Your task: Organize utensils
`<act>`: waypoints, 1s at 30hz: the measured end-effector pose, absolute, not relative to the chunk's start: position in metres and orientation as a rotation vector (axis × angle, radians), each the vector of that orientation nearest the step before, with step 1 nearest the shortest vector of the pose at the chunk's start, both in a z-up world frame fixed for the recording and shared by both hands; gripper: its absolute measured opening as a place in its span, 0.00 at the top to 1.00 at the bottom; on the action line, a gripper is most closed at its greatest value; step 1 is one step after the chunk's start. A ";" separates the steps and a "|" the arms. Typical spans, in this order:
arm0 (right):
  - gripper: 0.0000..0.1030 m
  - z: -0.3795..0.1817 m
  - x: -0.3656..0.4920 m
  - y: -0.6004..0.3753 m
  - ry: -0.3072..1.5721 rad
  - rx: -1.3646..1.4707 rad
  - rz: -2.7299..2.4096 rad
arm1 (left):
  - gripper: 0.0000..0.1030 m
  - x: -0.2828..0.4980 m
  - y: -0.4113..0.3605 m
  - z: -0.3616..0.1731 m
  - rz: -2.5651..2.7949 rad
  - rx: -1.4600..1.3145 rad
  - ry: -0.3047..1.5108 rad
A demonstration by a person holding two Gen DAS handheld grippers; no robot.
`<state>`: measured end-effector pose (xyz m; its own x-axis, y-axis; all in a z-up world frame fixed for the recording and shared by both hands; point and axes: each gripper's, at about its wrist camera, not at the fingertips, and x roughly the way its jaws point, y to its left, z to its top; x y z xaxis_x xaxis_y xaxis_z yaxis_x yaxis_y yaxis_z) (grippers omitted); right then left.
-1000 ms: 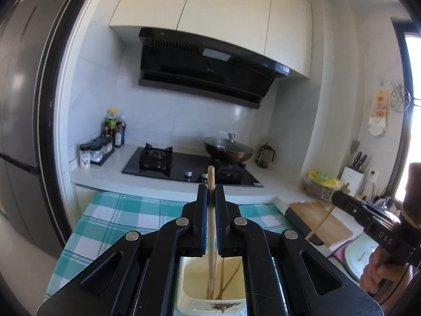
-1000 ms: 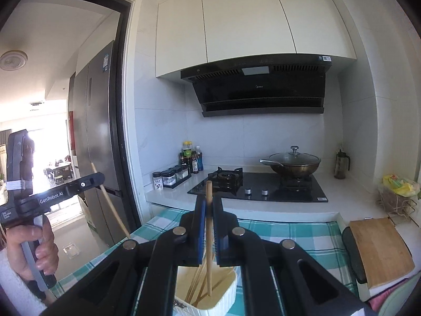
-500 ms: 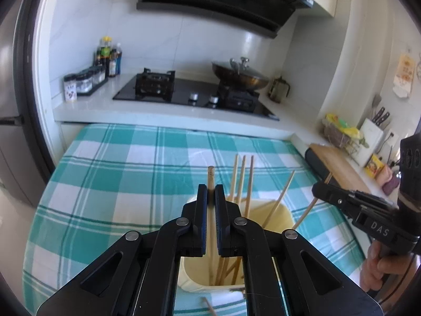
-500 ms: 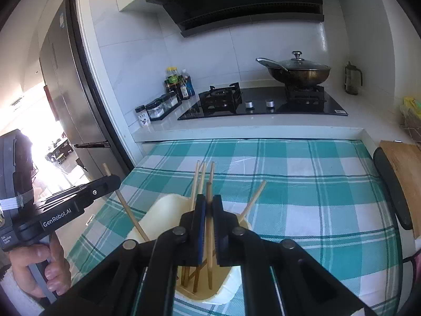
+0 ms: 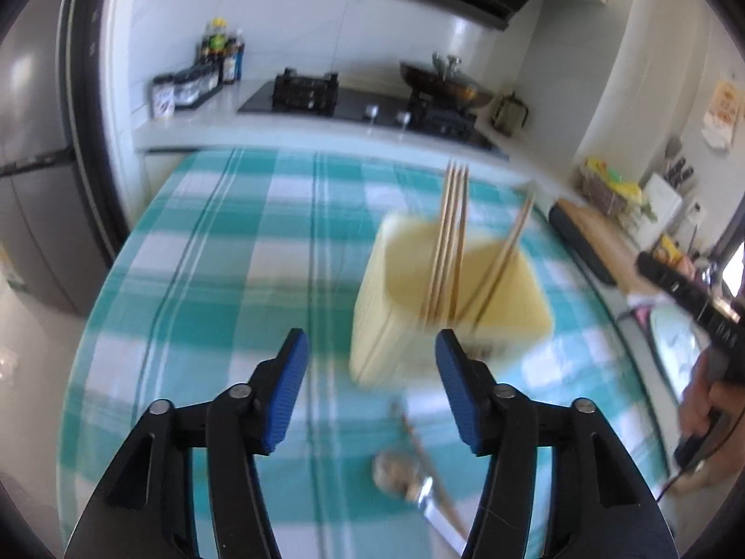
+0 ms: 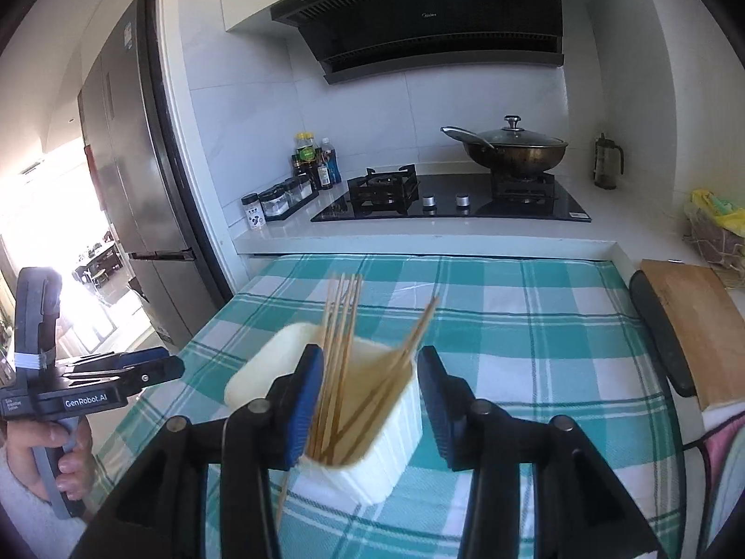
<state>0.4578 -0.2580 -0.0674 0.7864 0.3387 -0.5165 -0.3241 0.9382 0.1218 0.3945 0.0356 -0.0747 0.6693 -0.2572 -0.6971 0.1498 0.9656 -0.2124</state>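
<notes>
A cream ribbed holder (image 6: 400,428) stands on the teal checked cloth with several wooden chopsticks (image 6: 342,326) leaning in it. My right gripper (image 6: 369,363) hangs just above its near rim, jaws opening; the chopsticks show between the pads, but neither pad presses on them. My left gripper (image 5: 371,349) is also opening and holds nothing. It points down at the cloth just left of the holder (image 5: 372,307), and a spoon (image 5: 405,480) lies below it. In each view the other gripper shows at the edge in a hand: the left gripper (image 6: 167,365), the right gripper (image 5: 689,293).
A wooden cutting board (image 6: 694,326) with a dark edge lies past the table's right side. Behind the table (image 6: 535,326) runs a white counter with a black hob, a lidded wok (image 6: 512,149) and condiment jars (image 6: 284,195). A steel fridge (image 6: 130,177) stands to the left.
Both grippers were shut on a chopstick each and have now opened; those chopsticks are no longer in the jaws. Both hands have sunk and tipped down towards the holder.
</notes>
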 end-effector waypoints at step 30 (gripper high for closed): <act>0.57 -0.235 0.236 -0.334 0.699 -0.074 0.070 | 0.91 0.313 -0.040 -0.208 -0.173 -0.169 0.935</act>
